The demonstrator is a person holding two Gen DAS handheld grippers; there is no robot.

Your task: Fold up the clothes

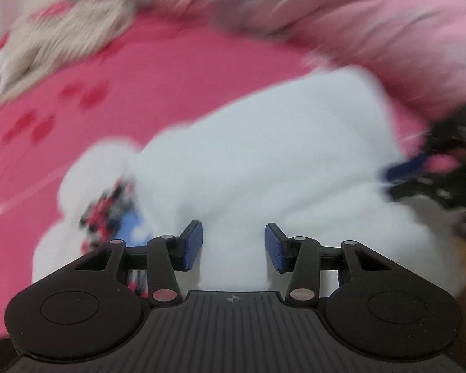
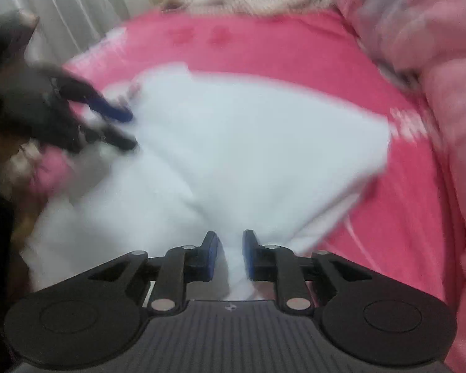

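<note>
Fingers of the left gripper [image 1: 233,247] stand spread, blue pads apart, over the white garment [image 1: 264,155]; whether the cloth touches either pad is lost to blur. That garment lies rumpled on the pink bedsheet [image 1: 139,77], a printed patch [image 1: 111,214] at its left edge. Right gripper [image 1: 419,171] shows blurred at far right.

Right wrist view: right gripper [image 2: 230,256] pinches a bunched fold of the garment [image 2: 248,143] between near-closed pads. Left gripper [image 2: 118,124] sits at the cloth's far left edge. Pink quilt [image 2: 435,46] is heaped at right.
</note>
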